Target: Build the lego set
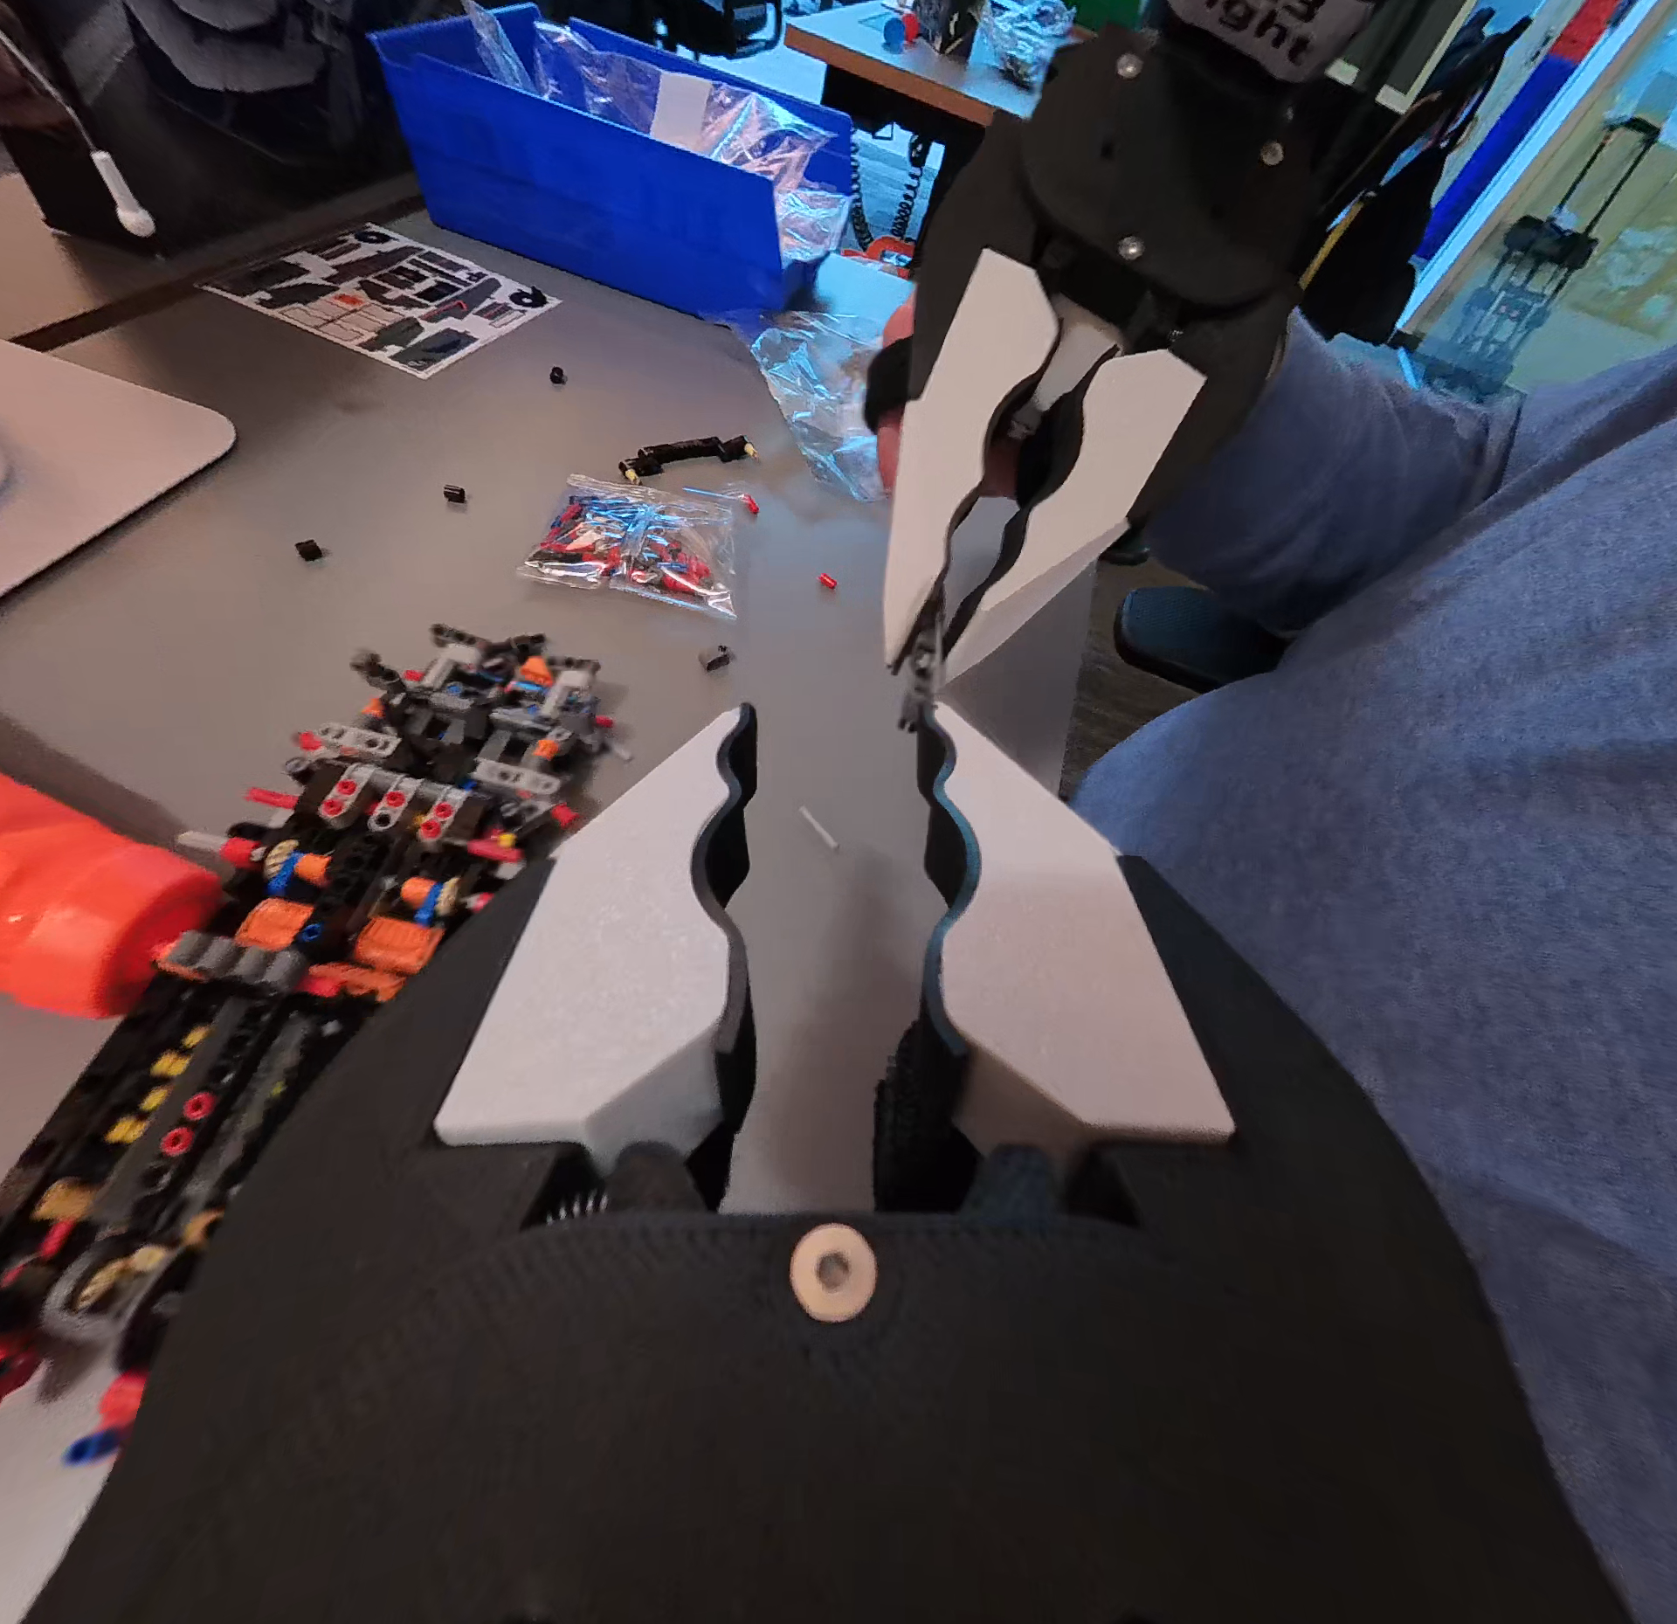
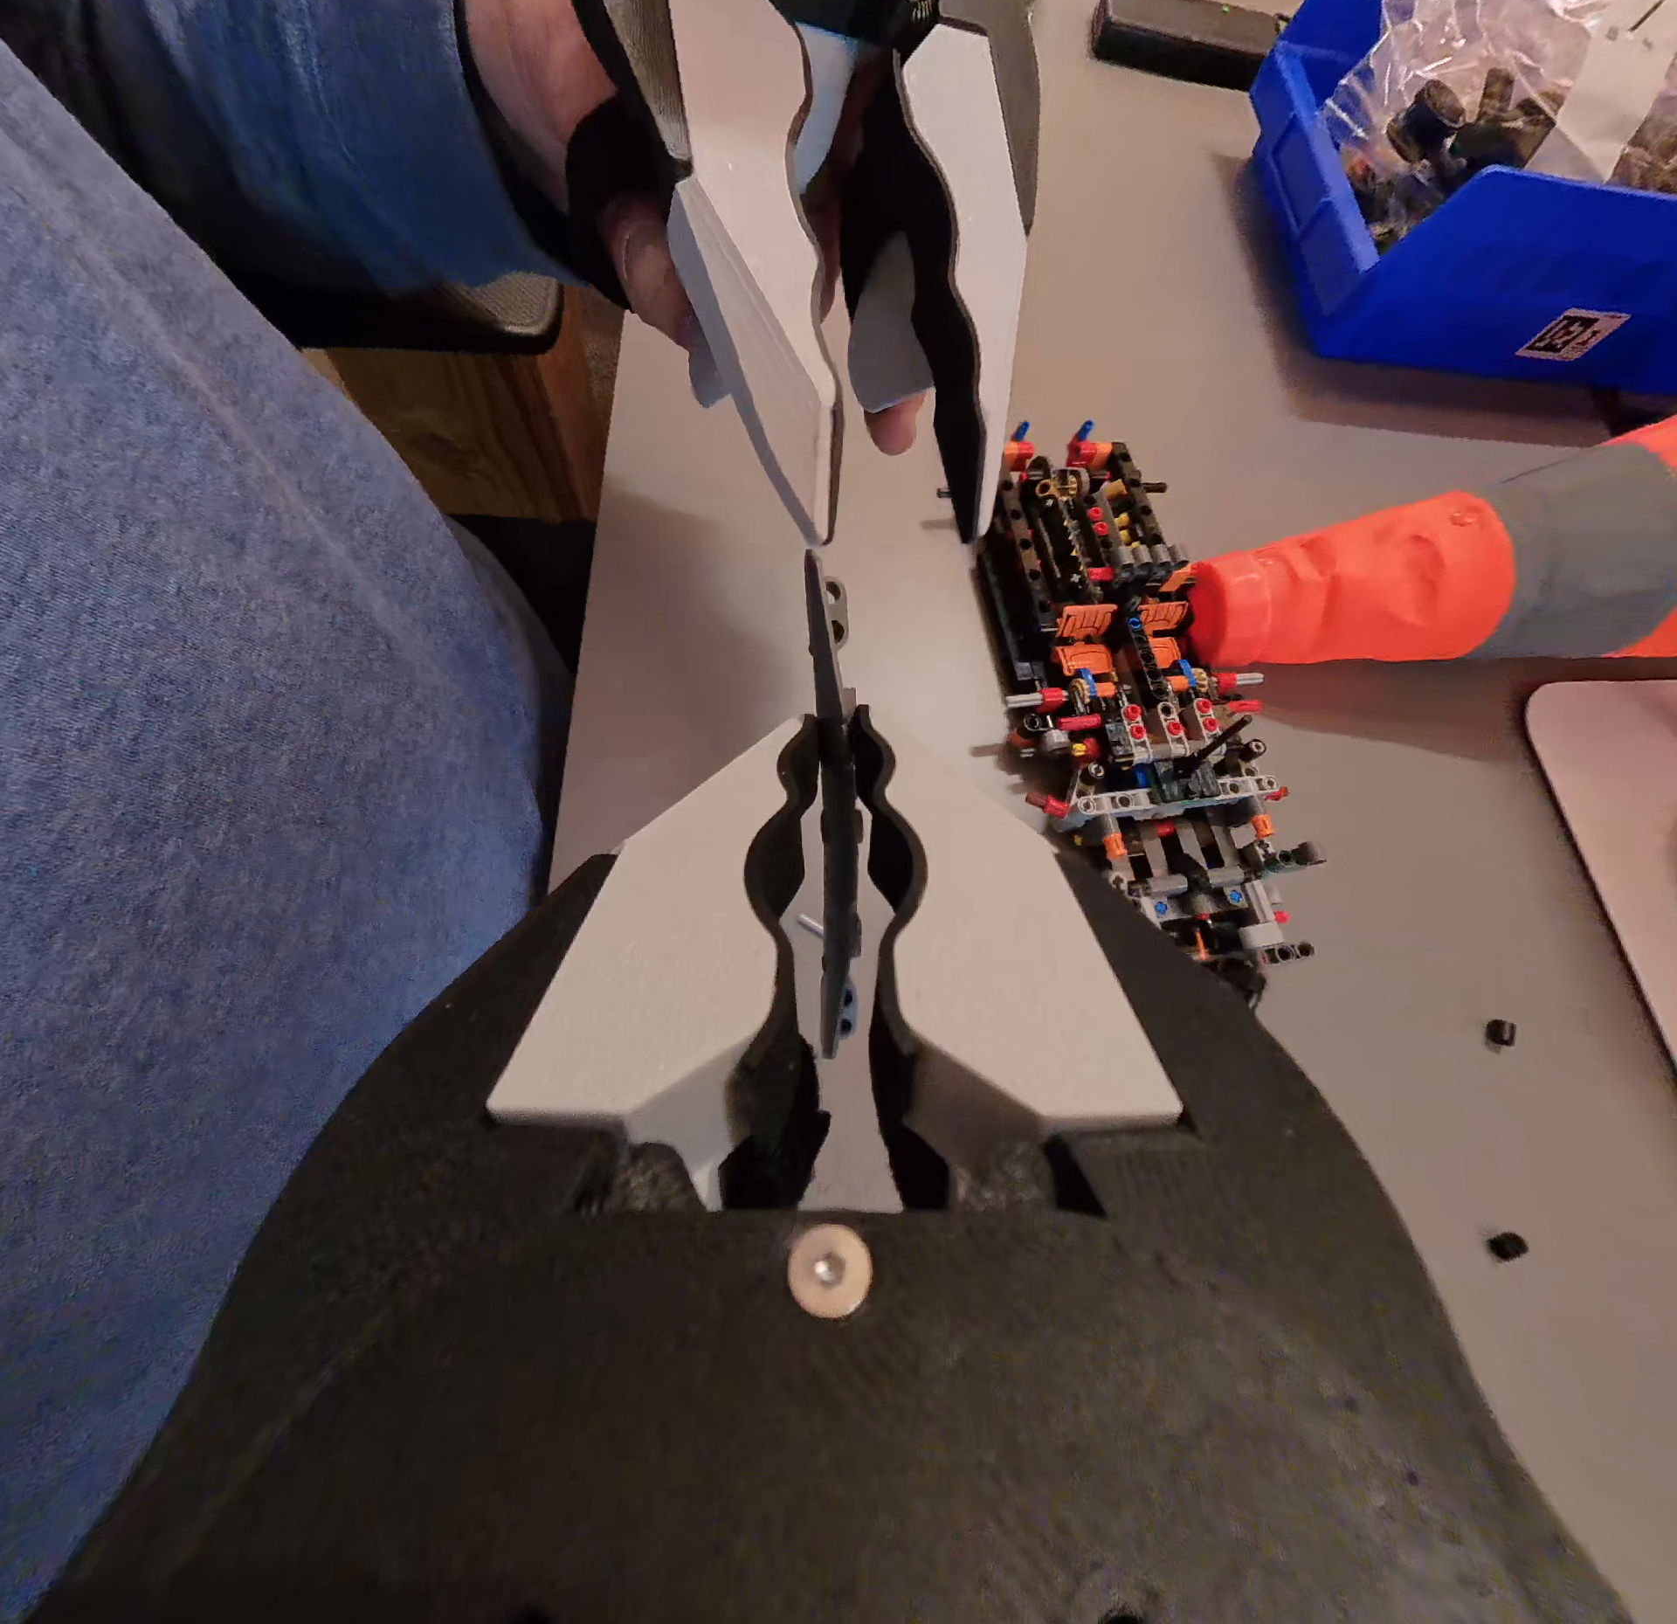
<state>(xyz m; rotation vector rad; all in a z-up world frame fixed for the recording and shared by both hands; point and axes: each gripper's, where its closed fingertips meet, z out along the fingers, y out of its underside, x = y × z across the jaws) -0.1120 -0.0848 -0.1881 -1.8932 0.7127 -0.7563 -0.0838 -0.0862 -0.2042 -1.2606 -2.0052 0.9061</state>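
Observation:
A long Lego chassis (image 1: 408,818) in black, orange and red lies on the grey table (image 1: 272,455), left of both grippers. It also shows in the right wrist view (image 2: 1134,700). My right gripper (image 2: 833,718) is shut on a thin dark Lego beam (image 2: 837,854) held edge-on above the table's edge. In the left wrist view it (image 1: 921,664) comes down from the upper right, the beam (image 1: 915,705) sticking out below its tips. My left gripper (image 1: 835,727) is open and empty. The beam's end sits by the tip of one of its fingers (image 2: 799,455).
An orange and grey sleeve (image 2: 1361,573) rests against the chassis. A blue bin (image 1: 590,164) with plastic bags stands at the back, with a sticker sheet (image 1: 381,296), a bag of small parts (image 1: 635,546) and loose black pieces (image 1: 308,549) nearby. A person's blue-clad lap (image 1: 1361,854) borders the table edge. Across from one pair of fingers to the other is roughly 4 cm.

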